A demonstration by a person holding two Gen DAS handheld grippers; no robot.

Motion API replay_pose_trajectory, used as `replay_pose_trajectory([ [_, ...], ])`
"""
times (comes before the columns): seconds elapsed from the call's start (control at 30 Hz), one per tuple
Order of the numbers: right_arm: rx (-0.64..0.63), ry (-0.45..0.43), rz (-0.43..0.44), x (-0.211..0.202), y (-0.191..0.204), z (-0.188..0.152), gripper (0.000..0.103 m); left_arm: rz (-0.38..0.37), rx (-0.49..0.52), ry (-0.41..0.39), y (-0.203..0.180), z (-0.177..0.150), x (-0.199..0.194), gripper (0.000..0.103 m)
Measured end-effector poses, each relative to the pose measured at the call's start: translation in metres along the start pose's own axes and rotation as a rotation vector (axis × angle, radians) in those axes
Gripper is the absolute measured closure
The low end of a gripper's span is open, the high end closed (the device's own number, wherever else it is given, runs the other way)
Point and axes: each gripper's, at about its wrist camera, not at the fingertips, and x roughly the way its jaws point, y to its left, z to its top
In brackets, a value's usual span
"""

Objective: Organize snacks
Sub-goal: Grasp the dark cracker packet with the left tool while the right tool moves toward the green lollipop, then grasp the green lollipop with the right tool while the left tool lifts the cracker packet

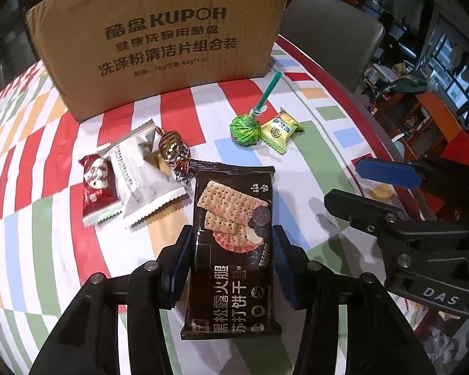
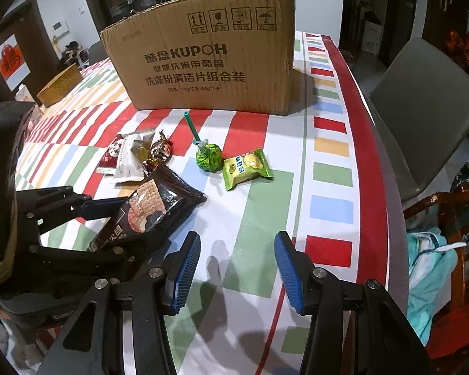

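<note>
A black cracker packet (image 1: 234, 206) lies lengthwise between the blue pads of my left gripper (image 1: 231, 268), which press its two long edges. From the right wrist view the packet (image 2: 159, 193) sits tilted in the left gripper (image 2: 125, 228). My right gripper (image 2: 237, 268) stands open over bare tablecloth with nothing between its fingers; it also shows at the right (image 1: 369, 187). A green lollipop (image 1: 244, 131) and a yellow-green packet (image 1: 281, 129) lie beyond. A red packet (image 1: 98, 184), a silver packet (image 1: 140, 168) and a foil candy (image 1: 172, 150) lie left.
A big open cardboard box (image 2: 209, 62) stands at the back of the striped tablecloth (image 2: 265, 218). A wicker basket (image 2: 59, 84) sits far left. A grey chair (image 2: 422, 109) stands past the table's right edge, with a wooden chair and cloth nearer.
</note>
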Motion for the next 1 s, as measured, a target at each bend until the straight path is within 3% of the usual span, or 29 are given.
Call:
replay_pose_trajectory([
  [0.2, -0.005, -0.009, 0.006, 0.000, 0.003, 0.006, 0.053, 0.008, -0.054, -0.071, 0.007, -0.004, -0.029, 0.055],
  [0.4, -0.048, -0.038, 0.010, 0.002, 0.013, 0.022, 0.053, 0.071, -0.107, -0.133, 0.022, 0.002, -0.050, 0.055],
  [0.67, -0.120, -0.028, 0.027, 0.018, 0.027, 0.049, 0.054, 0.115, -0.172, -0.168, 0.042, 0.013, -0.055, 0.055],
  [1.0, -0.167, 0.046, 0.013, 0.051, 0.035, 0.067, 0.068, 0.134, -0.193, -0.199, 0.052, 0.021, -0.057, 0.055],
])
